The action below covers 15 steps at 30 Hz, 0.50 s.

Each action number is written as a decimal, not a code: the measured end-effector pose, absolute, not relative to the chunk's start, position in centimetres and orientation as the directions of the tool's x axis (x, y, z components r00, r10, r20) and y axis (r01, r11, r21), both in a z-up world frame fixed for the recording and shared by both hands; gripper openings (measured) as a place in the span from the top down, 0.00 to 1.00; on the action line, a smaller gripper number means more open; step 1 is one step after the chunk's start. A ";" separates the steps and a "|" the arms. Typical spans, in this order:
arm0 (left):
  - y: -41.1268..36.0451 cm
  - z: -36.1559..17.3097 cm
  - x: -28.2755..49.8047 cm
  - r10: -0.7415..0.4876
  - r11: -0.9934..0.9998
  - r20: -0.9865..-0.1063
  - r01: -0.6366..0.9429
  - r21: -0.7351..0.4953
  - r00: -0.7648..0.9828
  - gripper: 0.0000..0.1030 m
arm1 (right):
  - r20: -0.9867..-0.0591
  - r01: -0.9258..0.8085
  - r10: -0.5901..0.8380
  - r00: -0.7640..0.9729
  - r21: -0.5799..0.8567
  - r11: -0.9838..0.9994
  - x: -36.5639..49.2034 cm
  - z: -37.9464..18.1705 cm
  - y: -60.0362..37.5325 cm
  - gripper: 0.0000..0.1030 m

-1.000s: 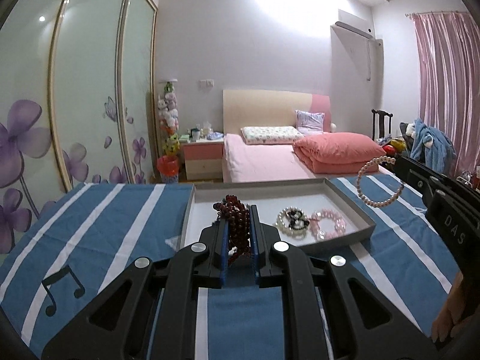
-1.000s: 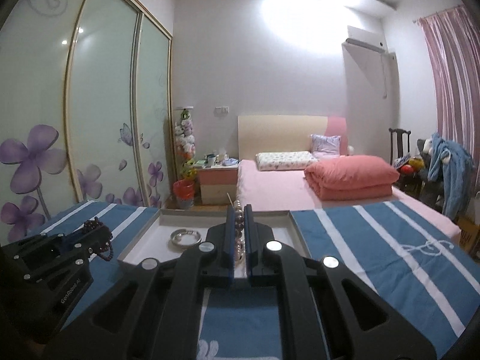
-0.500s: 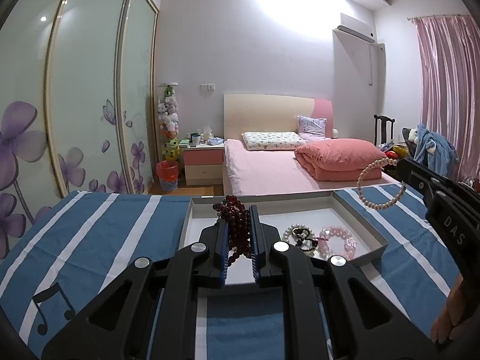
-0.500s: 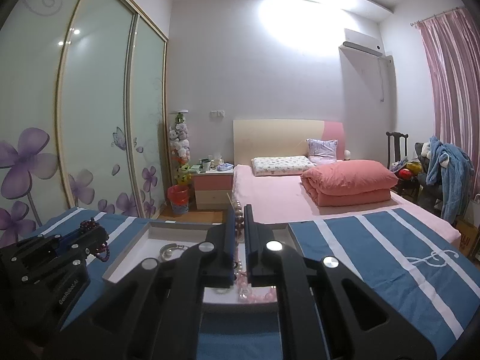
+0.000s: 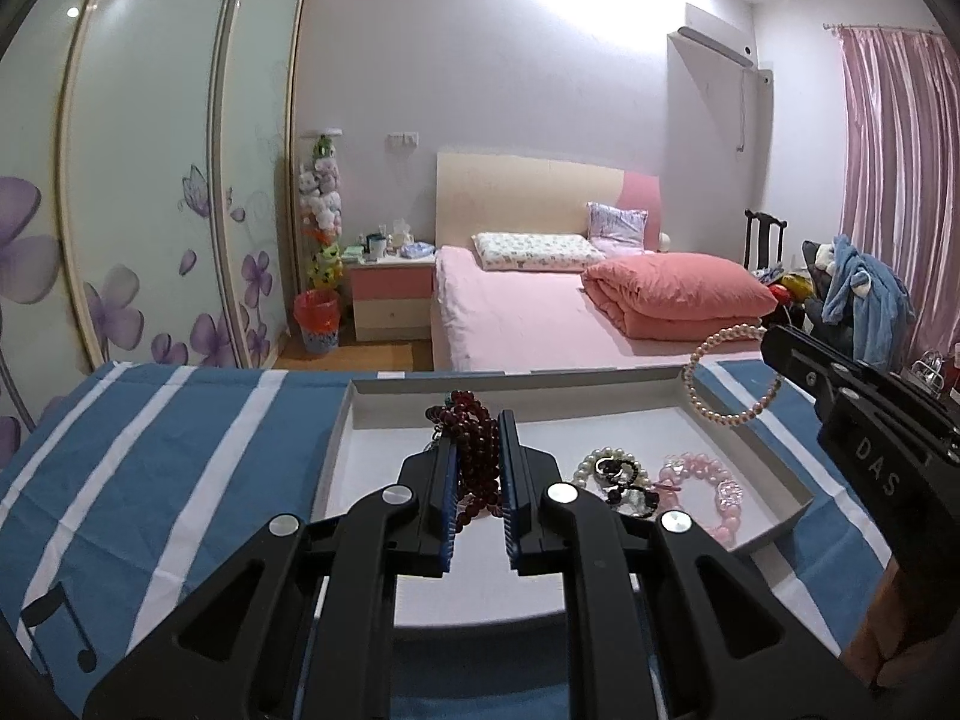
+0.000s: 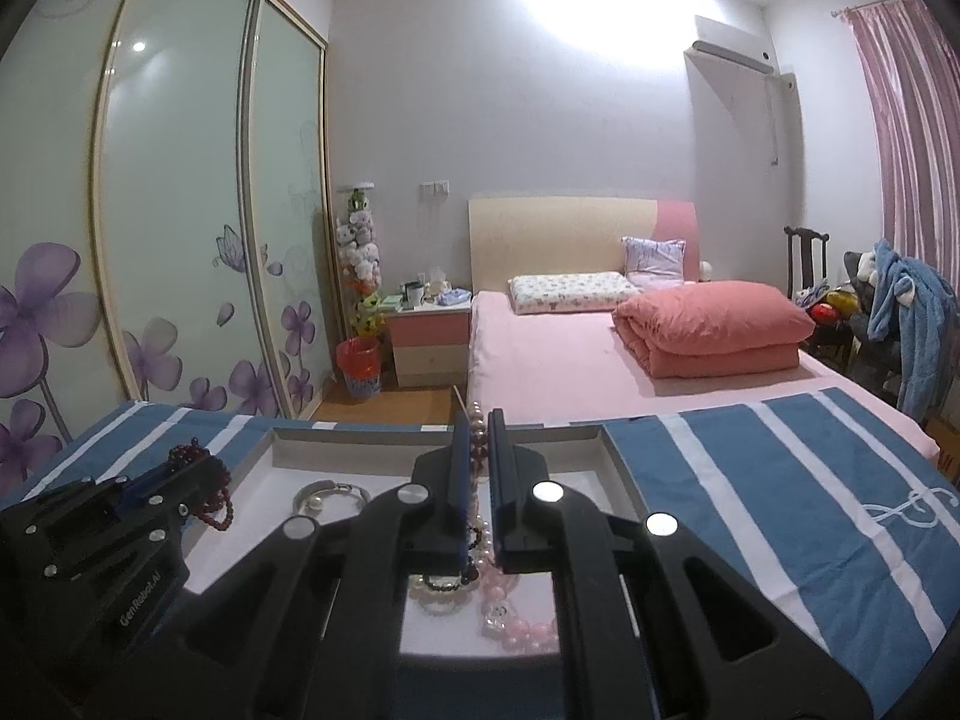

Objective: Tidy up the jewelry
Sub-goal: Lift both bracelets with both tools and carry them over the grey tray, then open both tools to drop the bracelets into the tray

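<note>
The tray's (image 5: 798, 501) left half is bare white floor, open to a claw coming over the low rim. Its lower right corner in the left wrist view is crowded by a white bead bracelet (image 5: 612, 468) and a pink bead bracelet (image 5: 708, 480). The striped cloth (image 5: 150, 480) at left and (image 6: 780, 510) at right lies clear.

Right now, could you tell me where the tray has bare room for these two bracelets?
The tray floor is bare along its far wall, behind the silver bangle. The near right corner is crowded: pink bracelet and white-and-black bracelet lie touching there.
</note>
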State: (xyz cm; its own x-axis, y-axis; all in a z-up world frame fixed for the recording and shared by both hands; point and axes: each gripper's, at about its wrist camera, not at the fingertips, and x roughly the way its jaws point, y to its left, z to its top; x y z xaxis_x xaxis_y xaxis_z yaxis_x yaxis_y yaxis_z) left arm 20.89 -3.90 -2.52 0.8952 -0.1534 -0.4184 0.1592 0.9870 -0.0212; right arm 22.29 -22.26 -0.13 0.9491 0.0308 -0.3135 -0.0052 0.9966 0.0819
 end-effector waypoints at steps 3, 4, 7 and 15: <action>-3.7 -2.8 21.7 -0.155 0.987 -0.433 0.159 -0.027 0.888 0.87 | -0.340 -0.011 0.045 0.939 0.100 0.995 23.8 -0.6 -22.5 0.94; -3.7 -3.0 22.0 -0.155 0.987 -0.439 0.159 -0.028 0.885 0.87 | -0.346 -0.013 0.048 0.937 0.104 0.995 24.2 -0.7 -22.6 0.94; -3.9 -3.4 22.4 -0.161 0.986 -0.455 0.167 -0.027 0.876 0.87 | -0.373 -0.023 0.068 0.925 0.125 0.992 25.2 -1.2 -22.7 0.94; -4.2 -4.0 23.6 -0.174 0.983 -0.494 0.182 -0.031 0.852 0.87 | -0.442 -0.033 0.105 0.891 0.168 0.985 27.0 -2.7 -22.8 0.94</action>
State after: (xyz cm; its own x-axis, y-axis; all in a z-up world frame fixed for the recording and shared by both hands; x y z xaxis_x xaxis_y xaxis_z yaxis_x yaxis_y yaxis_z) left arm 23.64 -4.20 -4.04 0.8521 -0.1735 -0.4937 0.1819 0.9828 -0.0315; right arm 27.02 -22.81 -2.67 0.8907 0.1048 -0.4424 -0.0325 0.9852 0.1680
